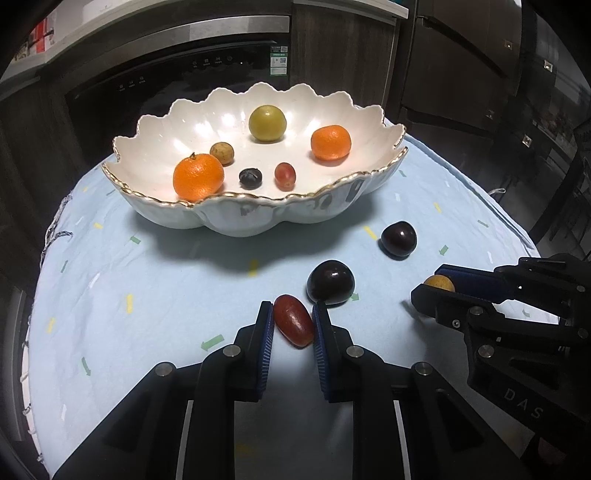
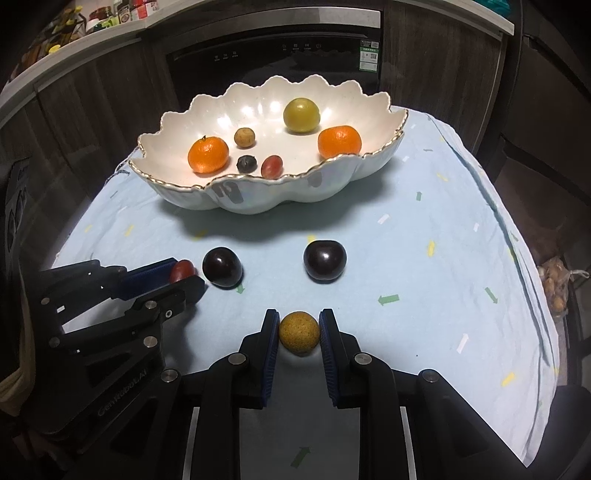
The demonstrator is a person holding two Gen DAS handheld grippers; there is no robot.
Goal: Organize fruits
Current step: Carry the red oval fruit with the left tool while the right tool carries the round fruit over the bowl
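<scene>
My left gripper (image 1: 293,314) is shut on a red oblong grape (image 1: 293,320) that lies on the pale blue cloth (image 1: 147,295). My right gripper (image 2: 298,321) is shut on a small brown-yellow round fruit (image 2: 299,333), also low on the cloth. Each gripper shows in the other's view: the right gripper (image 1: 430,286) at the right edge, the left gripper (image 2: 186,275) at the left. Two dark plums (image 1: 330,282) (image 1: 399,240) rest on the cloth between the grippers and the bowl. The white scalloped bowl (image 1: 258,218) holds two oranges, a green-yellow fruit, and several small fruits.
Dark cabinets and an oven front (image 1: 177,74) stand behind the table. The cloth's edges fall away left and right. A bag of small brown fruits (image 2: 556,288) sits beyond the table's right edge. A shelf with jars (image 2: 74,22) is at upper left.
</scene>
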